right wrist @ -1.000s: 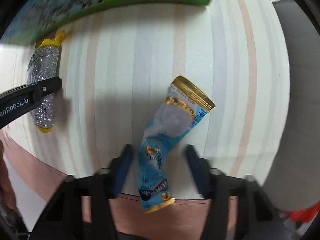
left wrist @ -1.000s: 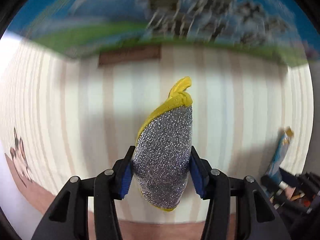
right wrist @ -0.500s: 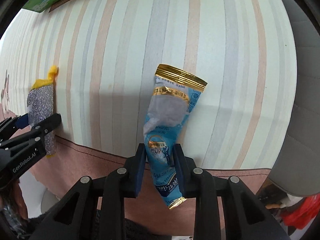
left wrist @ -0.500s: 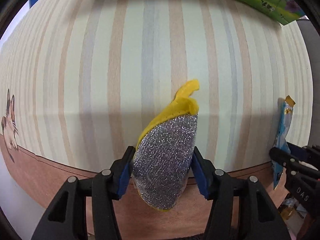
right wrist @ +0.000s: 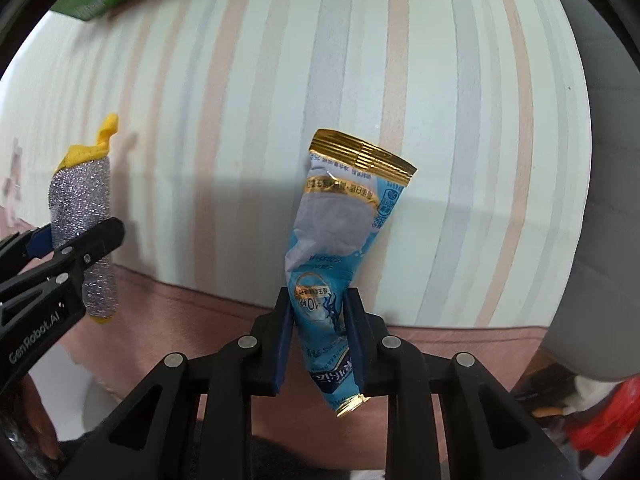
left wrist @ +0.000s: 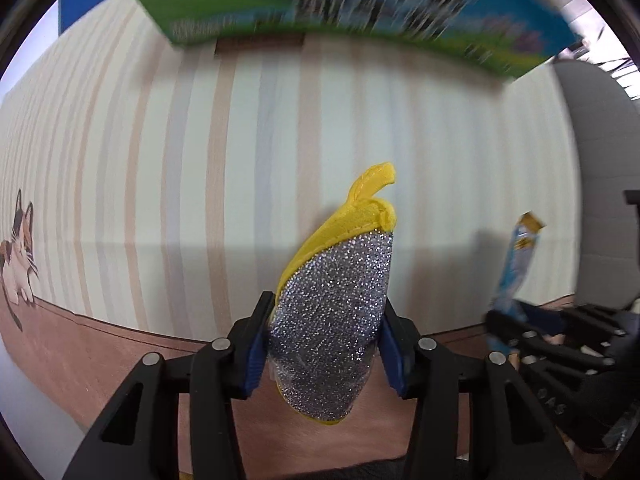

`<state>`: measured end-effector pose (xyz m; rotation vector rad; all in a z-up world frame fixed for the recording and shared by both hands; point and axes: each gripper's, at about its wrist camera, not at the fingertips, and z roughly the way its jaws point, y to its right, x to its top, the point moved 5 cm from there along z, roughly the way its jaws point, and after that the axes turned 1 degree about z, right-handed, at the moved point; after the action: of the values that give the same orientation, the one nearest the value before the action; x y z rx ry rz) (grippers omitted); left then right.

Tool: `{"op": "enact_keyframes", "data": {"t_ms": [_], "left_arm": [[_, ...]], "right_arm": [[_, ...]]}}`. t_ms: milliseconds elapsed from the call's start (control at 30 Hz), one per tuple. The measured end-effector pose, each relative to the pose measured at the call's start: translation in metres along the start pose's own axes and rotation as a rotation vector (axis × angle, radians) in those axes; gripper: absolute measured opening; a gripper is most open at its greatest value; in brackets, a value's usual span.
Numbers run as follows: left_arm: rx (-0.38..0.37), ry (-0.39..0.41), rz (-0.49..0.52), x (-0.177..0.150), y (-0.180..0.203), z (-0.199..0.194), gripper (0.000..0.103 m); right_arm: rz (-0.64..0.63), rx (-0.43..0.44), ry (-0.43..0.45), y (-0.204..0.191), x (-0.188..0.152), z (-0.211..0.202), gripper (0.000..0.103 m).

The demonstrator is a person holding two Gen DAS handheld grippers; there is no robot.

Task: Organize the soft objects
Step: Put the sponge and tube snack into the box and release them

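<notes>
Striped tablecloth [right wrist: 460, 120]; carton [left wrist: 360, 12] at back; left gripper [left wrist: 326, 344] pinched sponge [left wrist: 336, 320]; right gripper [right wrist: 320, 344] pinched pouch [right wrist: 340, 232]; both lifted; step: carrying; next likely needs placing them in the carton.

A striped cloth [left wrist: 200, 184] in pale pink, blue and cream lies ahead of the fingers, with a cat picture [left wrist: 18, 248] far to the left. A green and blue box [left wrist: 360, 12] sits far ahead. A grey chair [right wrist: 612, 160] is at the right.
</notes>
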<state>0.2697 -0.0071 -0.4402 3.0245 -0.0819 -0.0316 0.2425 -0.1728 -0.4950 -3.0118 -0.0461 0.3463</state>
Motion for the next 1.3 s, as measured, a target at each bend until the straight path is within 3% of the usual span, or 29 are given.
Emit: {"op": "enact_keyframes", "data": {"t_ms": [233,333,500,567,733,900,1067,1233,1300], "left_arm": [[-0.139,0.190,0.001,0.040,0.012,-0.118,0.045],[-0.180,0.252,0.012,0.079,0.011,-0.165,0.045],[-0.107,0.345,0.026,0.154,0.010,-0.213,0.045],[-0.088,0.344,0.022,0.176,0.003,-0.213,0.045],[-0.039,0.249,-0.005,0.222,-0.015,-0.169,0.045],[0.023,0.143,-0.036,0.255,-0.029,-0.112,0.045],[0.038,0.049,-0.068,0.268,-0.044,-0.070,0.048],[-0.004,0.004,-0.119,0.271,-0.053,-0.055,0.051],[-0.013,0.009,-0.128,0.271,-0.055,-0.055,0.065]], "right_arm": [[-0.036,0.149,0.166,-0.028,0.010,-0.122,0.026],[-0.061,0.172,0.266,-0.037,0.027,-0.189,0.026],[-0.079,0.124,0.407,-0.026,0.082,-0.283,0.026],[-0.079,0.079,0.438,-0.020,0.106,-0.298,0.026],[-0.056,-0.033,0.424,-0.004,0.172,-0.300,0.026],[-0.007,-0.102,0.342,0.005,0.234,-0.256,0.026],[0.029,-0.157,0.291,0.024,0.262,-0.201,0.026],[0.059,-0.180,0.256,0.031,0.277,-0.173,0.027],[0.061,-0.176,0.248,0.031,0.282,-0.165,0.028]]}}
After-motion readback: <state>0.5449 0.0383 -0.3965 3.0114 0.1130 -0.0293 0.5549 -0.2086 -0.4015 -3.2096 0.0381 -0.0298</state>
